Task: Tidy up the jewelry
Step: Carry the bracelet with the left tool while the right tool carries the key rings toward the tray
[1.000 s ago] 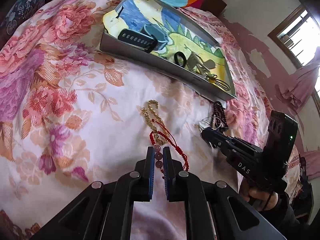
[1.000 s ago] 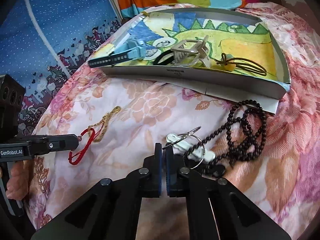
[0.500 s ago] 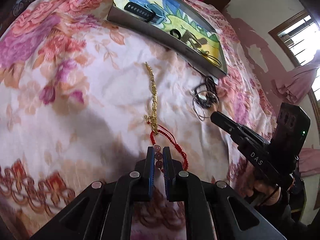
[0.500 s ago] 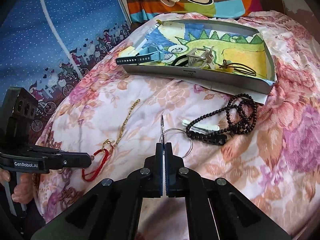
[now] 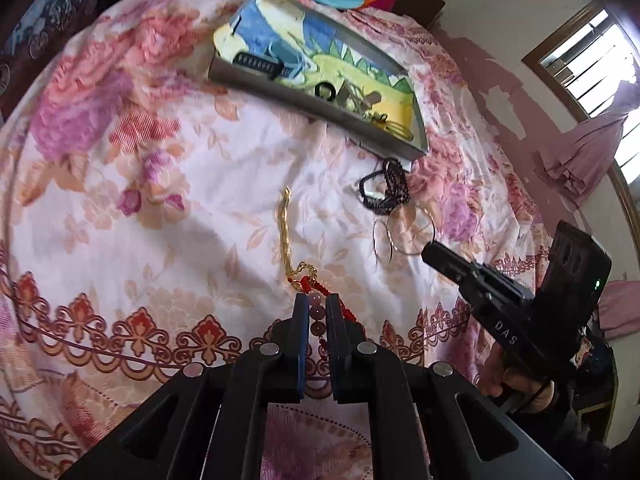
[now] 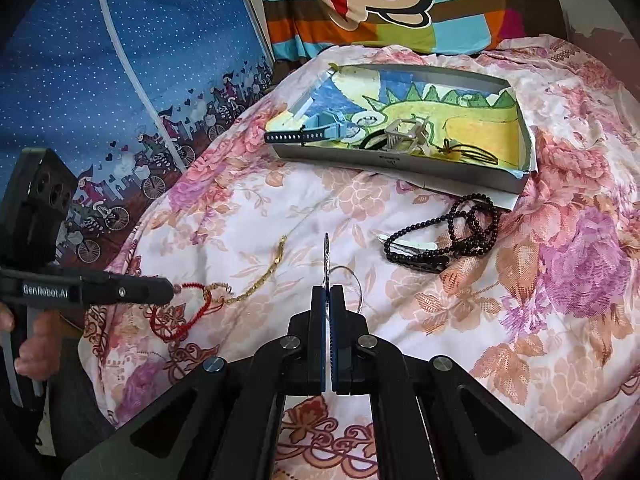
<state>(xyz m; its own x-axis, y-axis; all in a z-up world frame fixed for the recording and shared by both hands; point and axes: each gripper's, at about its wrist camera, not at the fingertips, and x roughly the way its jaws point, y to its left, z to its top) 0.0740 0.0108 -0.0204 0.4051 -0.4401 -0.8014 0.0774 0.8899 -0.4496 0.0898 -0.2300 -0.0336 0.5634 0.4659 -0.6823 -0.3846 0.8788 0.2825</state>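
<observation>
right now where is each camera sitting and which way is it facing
Left wrist: on the left gripper, looking along its fingers across the bedspread toward the box; its jaws pinch the red bracelet.
Right wrist: on the right gripper, facing the same box; its jaws pinch a wire hoop.
Shared: box, gold chain, black beads, and each other's gripper.

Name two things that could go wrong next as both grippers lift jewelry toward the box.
The gold chain is hooked on the red cord bracelet held by the left gripper, so it may drag or drop off. The right gripper pinches only the thin wire hoop, which might slip.
</observation>
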